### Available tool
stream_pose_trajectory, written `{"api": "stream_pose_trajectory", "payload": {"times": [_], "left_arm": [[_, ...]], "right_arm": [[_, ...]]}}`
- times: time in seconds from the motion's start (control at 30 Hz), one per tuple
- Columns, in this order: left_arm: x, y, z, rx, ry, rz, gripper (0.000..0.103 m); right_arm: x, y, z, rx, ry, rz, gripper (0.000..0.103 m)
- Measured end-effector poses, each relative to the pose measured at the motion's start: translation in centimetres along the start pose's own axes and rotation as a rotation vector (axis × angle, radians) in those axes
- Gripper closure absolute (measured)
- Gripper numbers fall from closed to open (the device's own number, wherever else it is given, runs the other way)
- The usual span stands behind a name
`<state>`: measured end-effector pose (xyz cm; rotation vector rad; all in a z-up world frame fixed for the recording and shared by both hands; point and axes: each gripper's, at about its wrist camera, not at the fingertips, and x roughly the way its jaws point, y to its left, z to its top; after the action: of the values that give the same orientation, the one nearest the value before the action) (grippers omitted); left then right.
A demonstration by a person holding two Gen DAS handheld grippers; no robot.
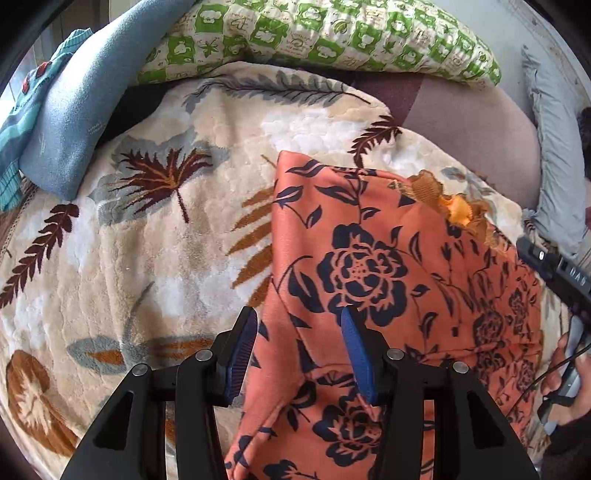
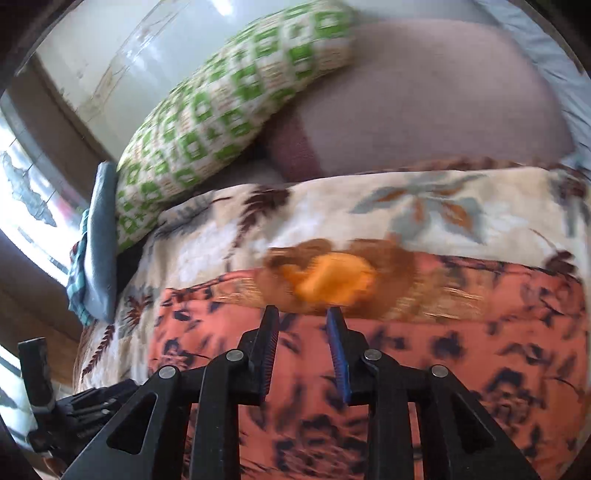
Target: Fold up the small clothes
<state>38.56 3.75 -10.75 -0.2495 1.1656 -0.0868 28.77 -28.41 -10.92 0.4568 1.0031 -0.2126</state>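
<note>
We look down on a bed covered by a cream blanket [image 1: 155,236] with a leaf print. The orange garment [image 1: 369,266] with dark flowers lies flat on it, filling the 3 to 6 o'clock part of the left wrist view. Its left edge runs straight from about 12 o'clock of the cloth down towards the left hand-held gripper [image 1: 299,325], and its far edge ends at a ruffled orange trim [image 1: 456,212].

The left hand-held gripper hangs over that left edge with its jaws apart and nothing clamped; the right blue pad [image 1: 356,354] is over the cloth, the other over bare blanket. The right hand-held gripper [image 2: 303,314] also has its jaws apart, empty, above the garment just short of the trim; that view is blurred.

Open blanket spreads from 7 to 11 o'clock of the garment. At 10 o'clock folded blue clothes [image 1: 70,122] sit at the bed's edge, and a green-checked pillow [image 1: 332,33] lies across 12 o'clock. A grey cloth [image 1: 554,158] lies at 2 o'clock.

A hand [image 1: 565,373] grips the other tool's handle at 4 o'clock. Pale lettering on that tool's black body [image 1: 554,273] seems to read "DAS", though we cannot be sure. A small mark on the blue cloth is too small to read.
</note>
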Motion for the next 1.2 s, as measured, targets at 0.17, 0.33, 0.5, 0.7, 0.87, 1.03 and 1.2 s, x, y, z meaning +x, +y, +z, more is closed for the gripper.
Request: {"api": "stream_pose_trajectory", "payload": {"times": [0.17, 0.33, 0.5, 0.7, 0.87, 1.03, 1.2], "left_arm": [[-0.5, -1.5, -0.5, 0.037, -0.035, -0.025, 0.049], [0.7, -2.1, -1.1, 0.063, -0.045, 0.072, 0.049], [2.5, -2.2, -1.0, 0.060, -0.028, 0.107, 0.049], [2.9, -2.4, -0.8, 0.059, -0.040, 0.135, 0.049], [4.9, -2.0, -1.0, 0.063, 0.009, 0.145, 0.047], [4.0, -1.3, -0.4, 0.048, 0.020, 0.118, 0.049], [1.4, 0.7, 0.8, -0.022, 0.025, 0.036, 0.049]], "right_arm": [[-2.6, -10.3, -2.7, 0.216, -0.004, -0.104, 0.069], [-3.6, -13.7, -3.3, 0.343, -0.122, -0.122, 0.067], [-2.0, -14.4, -3.0, 0.351, -0.108, -0.162, 0.064], [-3.7, -12.1, -1.7, 0.236, -0.191, -0.128, 0.095], [-1.5, -13.7, -1.1, 0.227, -0.097, -0.220, 0.095], [-2.8, -14.1, -2.2, 0.263, -0.105, -0.197, 0.085], [-6.9, -13.7, -5.0, 0.332, -0.107, -0.033, 0.074]]}}
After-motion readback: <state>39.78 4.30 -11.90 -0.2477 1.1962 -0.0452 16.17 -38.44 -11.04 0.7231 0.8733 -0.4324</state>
